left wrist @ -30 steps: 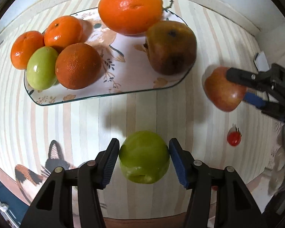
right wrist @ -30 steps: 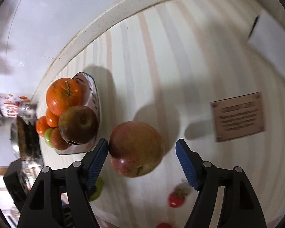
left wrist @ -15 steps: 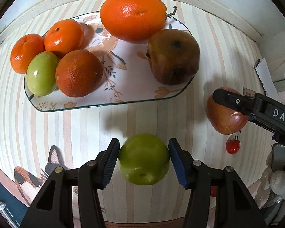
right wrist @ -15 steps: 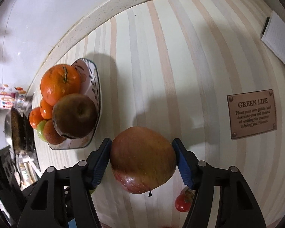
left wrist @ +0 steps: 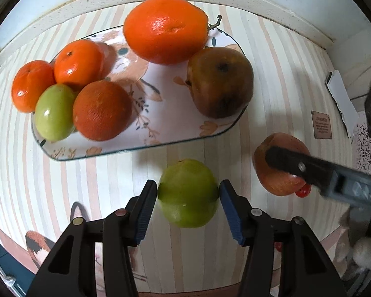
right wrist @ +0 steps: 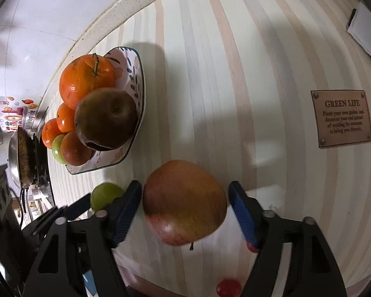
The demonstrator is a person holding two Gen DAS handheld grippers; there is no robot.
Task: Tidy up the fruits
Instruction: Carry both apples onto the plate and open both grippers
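I log green apple (left wrist: 188, 193): smooth, clamped between left gripper's pads (left wrist: 143, 212) | red apple (right wrist: 184, 201): blotched red-yellow, between right gripper's pads (right wrist: 122, 214) | plate (left wrist: 160, 133): floral, holding three oranges, one mandarin, green fruit, brown bruised apple (left wrist: 220, 85).

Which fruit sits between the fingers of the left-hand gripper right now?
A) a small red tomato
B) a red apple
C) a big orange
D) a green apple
D: in the left wrist view the green apple sits between the blue pads of the left gripper, while the red apple is in the right gripper.
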